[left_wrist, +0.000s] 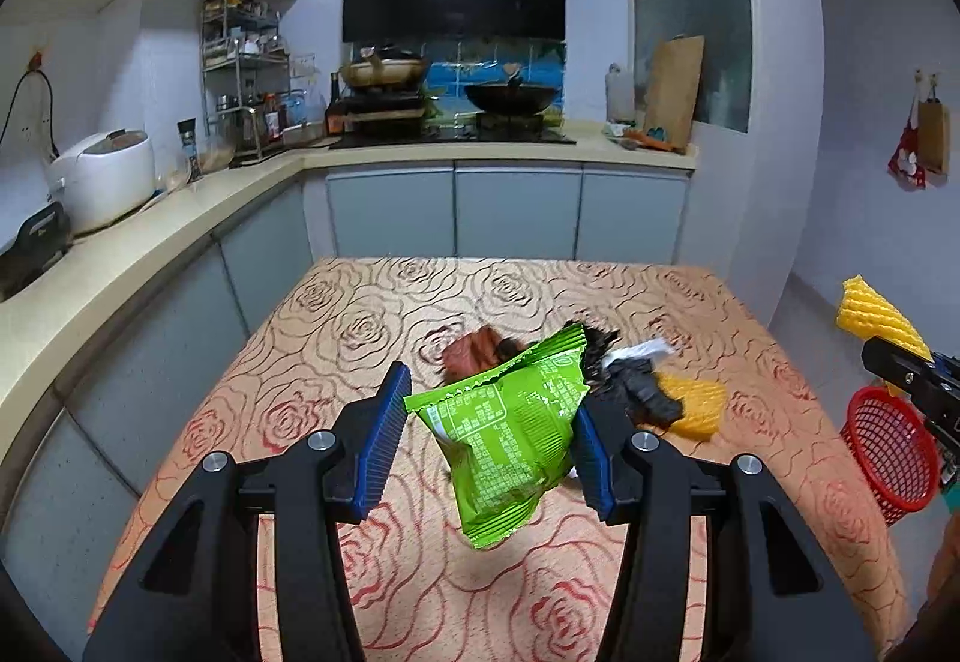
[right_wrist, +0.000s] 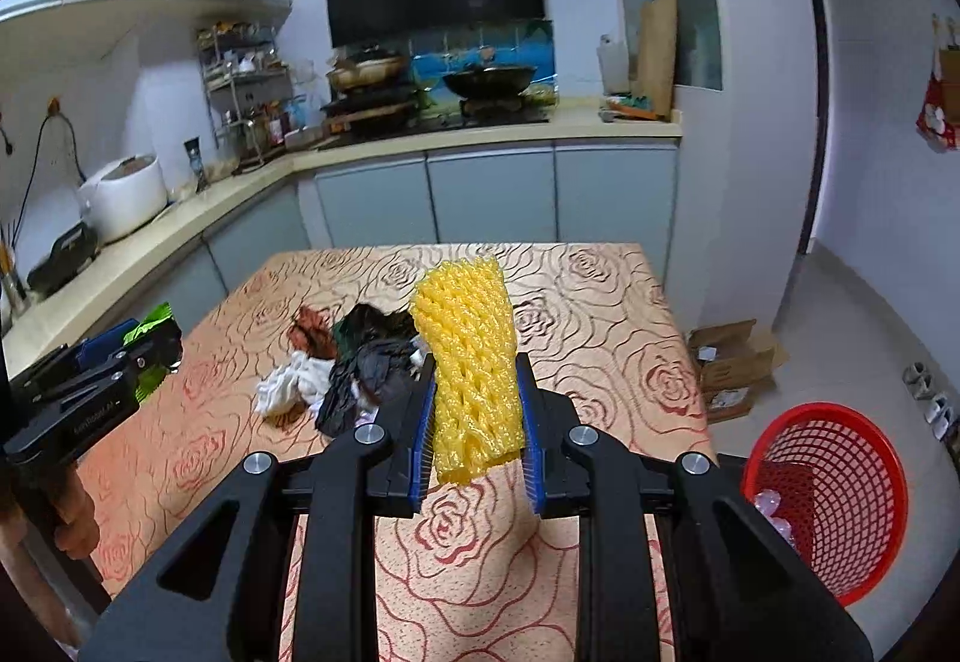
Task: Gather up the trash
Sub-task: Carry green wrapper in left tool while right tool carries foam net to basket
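Note:
My left gripper [left_wrist: 489,401] is shut on a green snack bag [left_wrist: 510,440], which hangs above the rose-patterned table [left_wrist: 336,314]. Behind the bag lie a brown wrapper [left_wrist: 474,353], a black plastic bag [left_wrist: 642,392], a white scrap [left_wrist: 642,349] and a yellow foam net [left_wrist: 699,404]. My right gripper [right_wrist: 474,368] is shut on another yellow foam net [right_wrist: 471,356], held upright over the table. The trash pile [right_wrist: 360,368] with white tissue [right_wrist: 288,383] lies just beyond it to the left. A red mesh basket [right_wrist: 834,488] stands on the floor to the right of the table.
Kitchen counter runs along the left and back, with a rice cooker [left_wrist: 105,176], a spice rack and a stove with pans [left_wrist: 510,98]. Cardboard boxes [right_wrist: 732,362] lie on the floor by the table's far right corner. A hand [right_wrist: 75,518] holds the left gripper [right_wrist: 120,362].

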Available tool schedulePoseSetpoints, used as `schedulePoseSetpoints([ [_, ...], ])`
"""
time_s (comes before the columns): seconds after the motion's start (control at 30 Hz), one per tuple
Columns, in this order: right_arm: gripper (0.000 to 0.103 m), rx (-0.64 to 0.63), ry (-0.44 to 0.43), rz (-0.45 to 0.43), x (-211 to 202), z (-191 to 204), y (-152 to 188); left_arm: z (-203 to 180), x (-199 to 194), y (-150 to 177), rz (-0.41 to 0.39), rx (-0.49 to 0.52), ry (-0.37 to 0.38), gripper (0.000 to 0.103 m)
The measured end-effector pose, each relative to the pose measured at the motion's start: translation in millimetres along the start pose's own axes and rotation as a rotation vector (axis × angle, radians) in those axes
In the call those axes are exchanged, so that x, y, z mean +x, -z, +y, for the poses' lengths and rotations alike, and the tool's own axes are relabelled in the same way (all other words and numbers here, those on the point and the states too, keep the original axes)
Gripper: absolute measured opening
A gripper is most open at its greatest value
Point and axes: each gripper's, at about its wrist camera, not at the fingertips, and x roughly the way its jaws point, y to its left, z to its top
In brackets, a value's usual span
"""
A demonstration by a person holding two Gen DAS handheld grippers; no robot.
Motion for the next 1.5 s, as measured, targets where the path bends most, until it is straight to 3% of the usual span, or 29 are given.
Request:
schedulePoseSetpoints([
  [0.4,0.024,0.066,0.065,-0.054,-27,-37,-5,-41,-2,-12,-0.036,0.039,0.081,0.048],
  [1.0,0.024,0.183,0.23,-0.119,-69,-108,1,-139,-4,-26,-0.081,0.125,0.27,0.048],
  [1.5,0.024,0.252,0.362,-0.12,-90,-160,15,-216,15,-21,-0.021,0.182,0.453,0.048],
])
